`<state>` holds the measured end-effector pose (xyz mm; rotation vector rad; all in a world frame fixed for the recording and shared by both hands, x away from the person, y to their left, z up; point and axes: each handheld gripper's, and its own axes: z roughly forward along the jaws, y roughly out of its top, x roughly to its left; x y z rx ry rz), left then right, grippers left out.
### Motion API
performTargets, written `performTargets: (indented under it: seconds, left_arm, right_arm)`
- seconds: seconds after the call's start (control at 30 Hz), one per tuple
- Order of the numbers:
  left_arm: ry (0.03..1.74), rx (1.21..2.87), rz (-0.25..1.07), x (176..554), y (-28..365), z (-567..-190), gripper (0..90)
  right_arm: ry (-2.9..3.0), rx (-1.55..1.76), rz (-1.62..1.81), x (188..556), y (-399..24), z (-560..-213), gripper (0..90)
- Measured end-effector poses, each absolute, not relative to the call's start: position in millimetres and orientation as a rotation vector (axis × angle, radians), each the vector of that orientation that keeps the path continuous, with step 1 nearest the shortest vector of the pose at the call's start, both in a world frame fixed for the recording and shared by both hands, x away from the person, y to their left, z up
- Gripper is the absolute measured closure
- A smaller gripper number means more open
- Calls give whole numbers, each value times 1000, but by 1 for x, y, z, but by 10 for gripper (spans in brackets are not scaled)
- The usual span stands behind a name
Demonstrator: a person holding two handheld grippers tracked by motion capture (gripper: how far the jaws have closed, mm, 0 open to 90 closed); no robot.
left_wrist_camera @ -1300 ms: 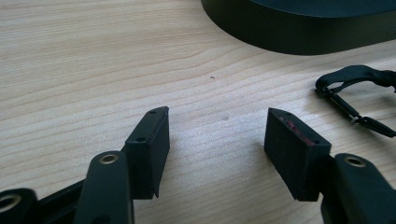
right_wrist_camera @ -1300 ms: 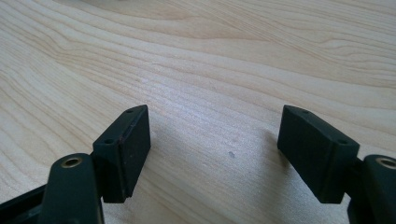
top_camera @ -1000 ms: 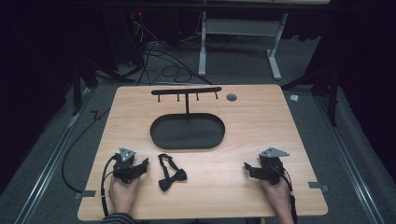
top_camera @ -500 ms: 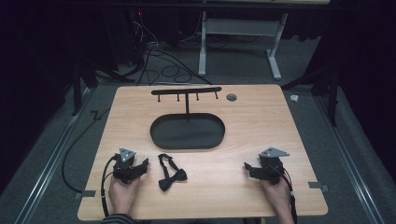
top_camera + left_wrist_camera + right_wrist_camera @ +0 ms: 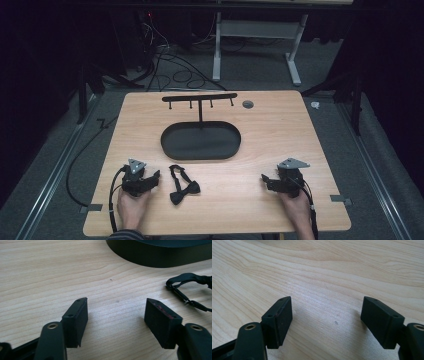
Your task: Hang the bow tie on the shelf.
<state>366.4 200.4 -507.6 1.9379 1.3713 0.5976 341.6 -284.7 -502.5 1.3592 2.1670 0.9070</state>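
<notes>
One bow tie (image 5: 183, 184) lies on the surface (image 5: 260, 135), at three o'clock from the left tongs (image 5: 150, 178). Two tongs, left and right (image 5: 267, 180), gape wide, empty. The high view adds one tray (image 5: 201, 141) and one hook rack (image 5: 200, 97).

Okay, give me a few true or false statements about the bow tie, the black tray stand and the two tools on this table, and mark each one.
1. The left tool is open with nothing between its jaws. True.
2. The bow tie hangs from the hook bar. False: it lies flat on the table, just beside the left tool.
3. The right tool is shut on the bow tie. False: it is open over bare wood.
4. The oval tray holds nothing. True.
5. The bow tie lies nearer the left tool than the right one. True.
</notes>
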Motion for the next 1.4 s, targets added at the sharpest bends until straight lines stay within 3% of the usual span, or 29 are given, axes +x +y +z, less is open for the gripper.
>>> performTargets:
  seconds: [0.57,0.8,1.4]
  left_arm:
    - [1334,1897,578,359,199,-494,387]
    - [1287,1886,484,356,192,-483,397]
    - [1247,1960,402,362,164,-485,429]
  right_arm:
    - [2167,1359,907,342,-285,-503,266]
    - [2167,1360,907,342,-285,-503,266]
    - [2167,1360,907,342,-285,-503,266]
